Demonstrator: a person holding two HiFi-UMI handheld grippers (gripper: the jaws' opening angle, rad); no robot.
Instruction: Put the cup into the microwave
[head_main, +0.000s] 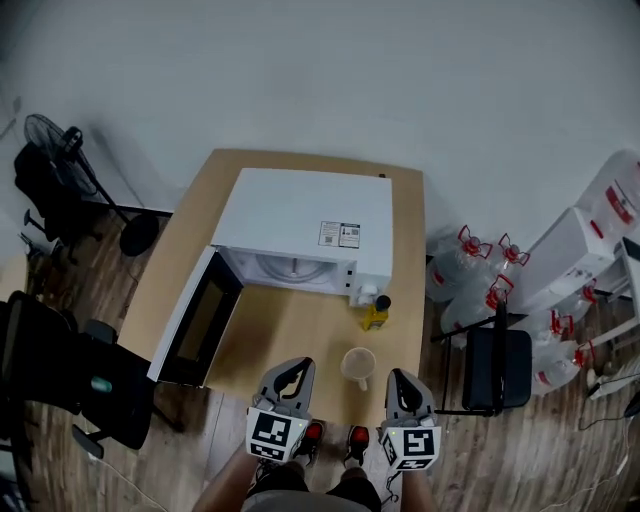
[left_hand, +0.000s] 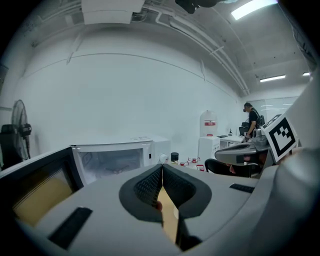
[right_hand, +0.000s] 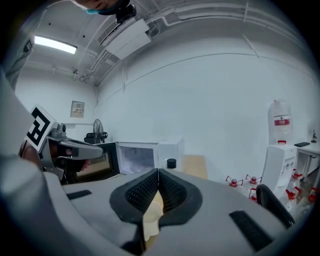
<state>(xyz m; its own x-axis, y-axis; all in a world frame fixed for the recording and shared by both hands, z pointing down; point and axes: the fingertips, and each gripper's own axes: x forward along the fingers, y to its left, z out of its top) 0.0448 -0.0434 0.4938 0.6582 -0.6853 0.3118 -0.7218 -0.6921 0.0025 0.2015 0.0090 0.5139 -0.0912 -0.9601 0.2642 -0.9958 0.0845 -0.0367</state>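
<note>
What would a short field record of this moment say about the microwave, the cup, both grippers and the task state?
microwave: on the table, door swung open toward the head view's left
cup: upright on the table in front of the microwave, not held
bottle: small, yellow, black cap, at the microwave's right front corner
left gripper: jaws together, empty
right gripper: jaws together, empty, the nearer one to the cup
task state: cup not yet in the microwave

White box microwave (head_main: 300, 215) at rear of tan wooden surface (head_main: 290, 335); beige ceramic cup (head_main: 358, 364) before it, small yellow bottle (head_main: 377, 313) between.
</note>
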